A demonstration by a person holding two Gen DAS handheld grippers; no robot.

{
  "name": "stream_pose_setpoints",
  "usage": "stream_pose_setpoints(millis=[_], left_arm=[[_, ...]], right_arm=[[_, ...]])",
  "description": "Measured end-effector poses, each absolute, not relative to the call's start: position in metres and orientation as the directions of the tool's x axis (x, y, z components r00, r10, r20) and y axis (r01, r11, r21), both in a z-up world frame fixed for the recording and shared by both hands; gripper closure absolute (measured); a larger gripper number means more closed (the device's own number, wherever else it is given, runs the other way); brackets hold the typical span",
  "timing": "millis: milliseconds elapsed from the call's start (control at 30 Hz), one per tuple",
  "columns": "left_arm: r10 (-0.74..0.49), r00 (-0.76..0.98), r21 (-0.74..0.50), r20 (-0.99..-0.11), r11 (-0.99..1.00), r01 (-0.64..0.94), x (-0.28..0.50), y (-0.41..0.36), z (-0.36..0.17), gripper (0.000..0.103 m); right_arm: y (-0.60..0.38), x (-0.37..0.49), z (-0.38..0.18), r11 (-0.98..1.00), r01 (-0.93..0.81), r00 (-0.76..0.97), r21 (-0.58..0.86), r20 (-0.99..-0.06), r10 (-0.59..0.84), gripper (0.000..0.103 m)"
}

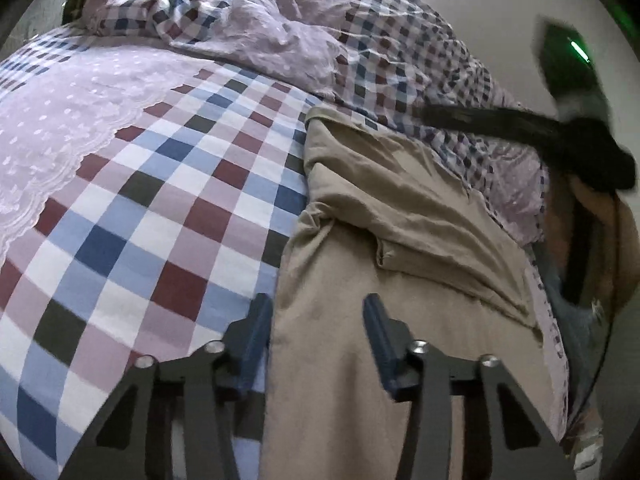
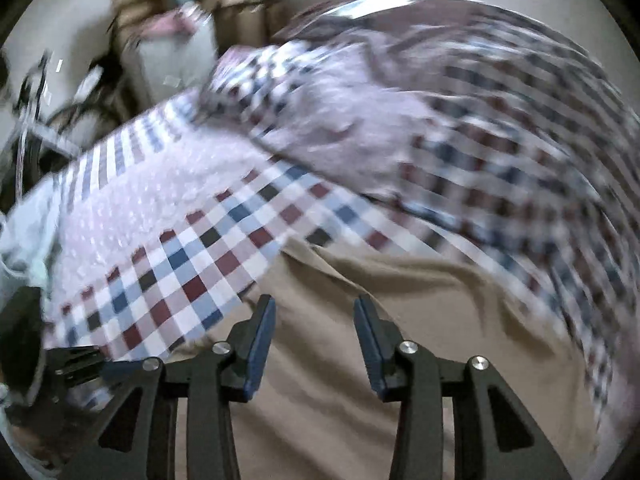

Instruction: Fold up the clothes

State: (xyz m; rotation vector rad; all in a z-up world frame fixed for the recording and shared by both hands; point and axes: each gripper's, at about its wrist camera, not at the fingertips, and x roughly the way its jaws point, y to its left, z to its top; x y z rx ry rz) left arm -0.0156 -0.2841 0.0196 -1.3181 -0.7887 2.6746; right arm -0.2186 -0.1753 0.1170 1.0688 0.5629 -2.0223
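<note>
Beige garment (image 1: pixel 400 280) lies on checked bedsheet (image 1: pixel 160 220), near side, right of centre. Left gripper (image 1: pixel 316 332): jaws spread over garment's left edge, nothing pinched. Right gripper (image 2: pixel 314 332): jaws spread above the cloth, empty; that view blurred.

A bed (image 1: pixel 168 216) carries everything here, covered with a sheet of blue, maroon, white and dark checks with a lilac dotted lace panel (image 1: pixel 60 128) along one side. A beige garment (image 1: pixel 384 240) lies spread flat directly on the checks. Beyond it, a rumpled quilt (image 1: pixel 280 32) in smaller checks and lilac is heaped across the far end.
</note>
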Motion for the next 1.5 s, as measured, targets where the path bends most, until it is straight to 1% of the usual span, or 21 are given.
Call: stream_pose_setpoints(millis=[167,233,267,300,333,367,400,433,467,533,733,833,967,1033,1100,1133,1233,1333,1433,1467,1500], left_arm=[[0.293,-0.633,-0.485,-0.717,-0.862,0.149,-0.026,-0.286,0.018,0.056],[0.299,-0.631,-0.491,-0.716,-0.858,0.150,-0.031,-0.287,0.018,0.061],[0.299,-0.634,-0.497,-0.713,-0.853,0.157,-0.033,-0.288,0.018,0.073],[0.300,-0.631,-0.506,-0.716,-0.845,0.172,-0.035,-0.289,0.017,0.081],[0.305,-0.627,-0.515,-0.716,-0.838,0.181,-0.037,-0.291,0.016,0.095],[0.310,-0.625,-0.525,-0.716,-0.829,0.191,-0.038,-0.293,0.014,0.098],[0.316,-0.627,-0.535,-0.713,-0.822,0.194,-0.038,-0.294,0.012,0.100],[0.322,-0.630,-0.540,-0.707,-0.821,0.186,-0.037,-0.294,0.013,0.100],[0.328,-0.634,-0.545,-0.700,-0.819,0.178,-0.035,-0.294,0.014,0.101],[0.341,-0.640,-0.555,-0.688,-0.816,0.162,-0.033,-0.293,0.015,0.102],[0.386,-0.603,-0.542,-0.698,-0.835,0.094,-0.025,-0.275,0.021,0.102],[0.390,-0.595,-0.552,-0.702,-0.827,0.109,-0.025,-0.278,0.018,0.102],[0.391,-0.589,-0.555,-0.707,-0.824,0.118,-0.022,-0.281,0.015,0.102],[0.386,-0.590,-0.548,-0.709,-0.828,0.116,-0.021,-0.281,0.016,0.102],[0.389,-0.589,-0.550,-0.708,-0.827,0.114,-0.020,-0.279,0.015,0.102],[0.391,-0.589,-0.551,-0.707,-0.827,0.113,-0.020,-0.278,0.014,0.102],[0.399,-0.590,-0.563,-0.702,-0.818,0.117,-0.019,-0.278,0.012,0.102],[0.403,-0.591,-0.571,-0.699,-0.812,0.121,-0.018,-0.279,0.011,0.102],[0.404,-0.589,-0.571,-0.700,-0.812,0.123,-0.018,-0.280,0.011,0.102],[0.403,-0.588,-0.571,-0.701,-0.812,0.123,-0.019,-0.280,0.011,0.102],[0.404,-0.589,-0.572,-0.700,-0.811,0.123,-0.019,-0.280,0.011,0.102]], right_arm=[[-0.218,-0.225,0.088,-0.514,0.843,-0.367,-0.156,-0.867,-0.338,0.061],[-0.227,-0.226,0.076,-0.483,0.855,-0.366,-0.191,-0.880,-0.301,0.062],[-0.230,-0.227,0.072,-0.473,0.857,-0.371,-0.207,-0.884,-0.284,0.062],[-0.233,-0.230,0.068,-0.469,0.857,-0.370,-0.214,-0.888,-0.271,0.063],[-0.235,-0.233,0.065,-0.471,0.856,-0.365,-0.212,-0.893,-0.262,0.063],[-0.237,-0.236,0.062,-0.472,0.856,-0.360,-0.211,-0.898,-0.252,0.064],[-0.240,-0.239,0.058,-0.473,0.856,-0.352,-0.207,-0.904,-0.241,0.069],[-0.243,-0.242,0.054,-0.470,0.859,-0.341,-0.203,-0.912,-0.229,0.076],[-0.246,-0.243,0.049,-0.464,0.862,-0.331,-0.201,-0.919,-0.216,0.102],[-0.250,-0.241,0.045,-0.460,0.858,-0.350,-0.231,-0.916,-0.194,0.102],[-0.231,-0.284,0.077,-0.695,0.699,-0.444,-0.169,-0.864,-0.237,0.102],[-0.216,-0.305,0.094,-0.767,0.618,-0.501,-0.174,-0.839,-0.213,0.102],[-0.202,-0.320,0.106,-0.795,0.602,-0.423,-0.075,-0.874,-0.238,0.098],[-0.201,-0.325,0.104,-0.786,0.616,-0.308,0.053,-0.902,-0.302,0.093],[-0.202,-0.330,0.096,-0.778,0.613,-0.213,0.139,-0.919,-0.333,0.068],[-0.200,-0.333,0.090,-0.790,0.594,-0.190,0.153,-0.927,-0.322,0.063],[-0.192,-0.345,0.069,-0.840,0.510,-0.128,0.184,-0.950,-0.286,0.062],[-0.196,-0.353,0.053,-0.860,0.485,-0.115,0.160,-0.963,-0.244,0.062],[-0.213,-0.353,0.038,-0.861,0.499,-0.120,0.098,-0.976,-0.180,0.062],[-0.220,-0.353,0.033,-0.860,0.505,-0.123,0.075,-0.980,-0.157,0.064],[-0.227,-0.351,0.030,-0.853,0.521,-0.138,0.038,-0.982,-0.128,0.077]])
